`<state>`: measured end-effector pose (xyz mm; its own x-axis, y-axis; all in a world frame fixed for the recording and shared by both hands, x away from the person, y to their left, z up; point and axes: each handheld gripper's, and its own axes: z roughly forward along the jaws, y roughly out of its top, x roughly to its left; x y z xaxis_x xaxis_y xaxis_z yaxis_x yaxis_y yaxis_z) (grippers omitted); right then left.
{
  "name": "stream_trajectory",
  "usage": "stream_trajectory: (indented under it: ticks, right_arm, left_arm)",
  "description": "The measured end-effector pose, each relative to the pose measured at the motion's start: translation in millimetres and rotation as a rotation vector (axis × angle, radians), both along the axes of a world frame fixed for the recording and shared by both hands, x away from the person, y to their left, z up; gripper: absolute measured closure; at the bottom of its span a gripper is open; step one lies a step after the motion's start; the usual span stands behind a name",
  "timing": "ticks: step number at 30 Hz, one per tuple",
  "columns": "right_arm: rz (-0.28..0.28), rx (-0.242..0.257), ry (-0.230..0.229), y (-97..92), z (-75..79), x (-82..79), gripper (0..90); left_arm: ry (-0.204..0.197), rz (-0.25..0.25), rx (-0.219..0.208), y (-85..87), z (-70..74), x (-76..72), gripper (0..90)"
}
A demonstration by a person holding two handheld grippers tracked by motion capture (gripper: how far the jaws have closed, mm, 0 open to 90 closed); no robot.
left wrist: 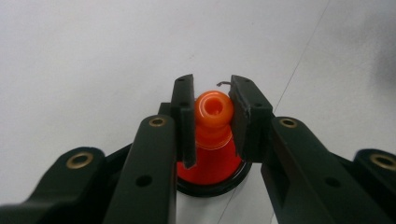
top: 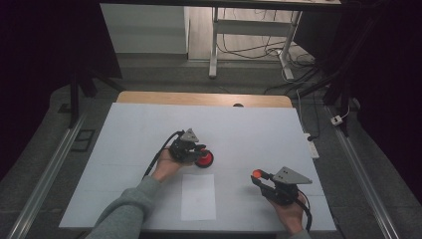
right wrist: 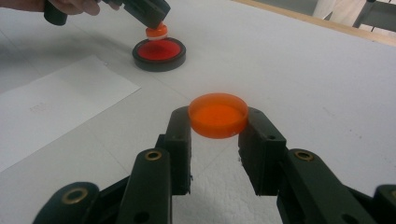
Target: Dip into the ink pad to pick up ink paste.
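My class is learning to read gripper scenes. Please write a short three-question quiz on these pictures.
1. True or false: the left gripper is shut on the orange stamp.
2. What does the right gripper hold? A) round orange lid B) sheet of paper C) cable
3. The stamp stands on the red ____.

Key: 1 true; 2 A; 3 ink pad.

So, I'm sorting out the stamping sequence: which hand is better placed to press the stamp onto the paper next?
Left, probably. The left gripper already clamps the orange stamp over the red ink pad, just beyond the paper sheet. The right gripper is shut on the orange lid.
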<state>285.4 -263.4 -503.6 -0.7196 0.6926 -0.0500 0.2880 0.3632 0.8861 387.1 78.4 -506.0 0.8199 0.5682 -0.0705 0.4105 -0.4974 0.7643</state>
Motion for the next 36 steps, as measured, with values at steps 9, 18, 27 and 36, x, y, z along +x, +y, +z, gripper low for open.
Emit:
stream_trajectory:
  ticks: [9, 18, 27, 36]
  right_arm:
    - [0.001, 0.000, 0.000, 0.0, 0.0, 0.0, 64.4]
    - [0.004, 0.000, 0.003, 0.1, -0.3, 0.1, 64.4]
    - [0.004, -0.001, 0.001, 0.0, -0.1, -0.1, 64.4]
    - [0.004, 0.000, -0.001, -0.1, 0.2, -0.4, 64.4]
  left_arm:
    - [0.005, 0.000, 0.018, -1.5, -3.6, 0.7, 71.9]
    - [0.005, 0.003, 0.032, -3.5, -7.2, 0.7, 71.9]
    - [0.003, 0.003, 0.048, -4.7, -9.5, 0.5, 71.9]
    - [-0.016, 0.005, 0.064, -6.8, -11.4, -2.0, 72.1]
